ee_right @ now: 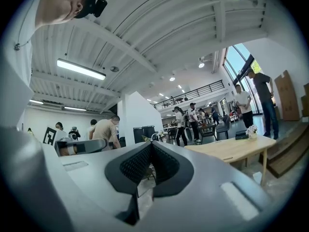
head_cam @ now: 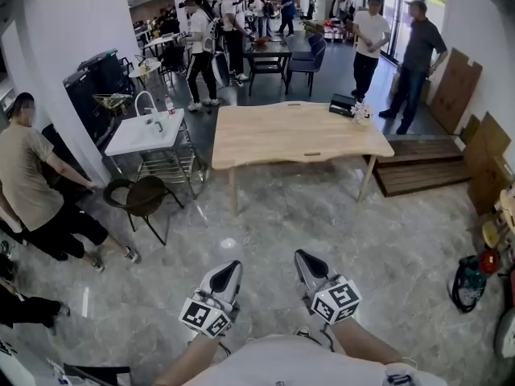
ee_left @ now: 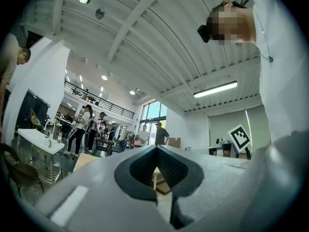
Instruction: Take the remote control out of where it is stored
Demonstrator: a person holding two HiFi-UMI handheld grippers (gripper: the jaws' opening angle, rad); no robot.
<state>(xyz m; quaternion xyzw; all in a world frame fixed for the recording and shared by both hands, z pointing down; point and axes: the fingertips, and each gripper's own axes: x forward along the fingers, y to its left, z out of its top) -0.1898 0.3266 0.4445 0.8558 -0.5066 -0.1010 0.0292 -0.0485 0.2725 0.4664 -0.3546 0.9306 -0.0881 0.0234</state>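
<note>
Left tongs point(ee_left: 155, 148) and right tongs point(ee_right: 151, 144) are both sitting clenched on nothing, well short of the worktop point(head_cam: 273, 139). Remote control isn't showing in any view; I'm guessing the dark box point(head_cam: 343, 104) at the far corner is storing it. Risk: arriving with the 2 tongs clenched and shoving that box off the edge.

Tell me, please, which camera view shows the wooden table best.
The head view: the wooden table shows whole, top and legs, from above. The right gripper view shows one end from low down; the left gripper view shows only a sliver of its top.
</note>
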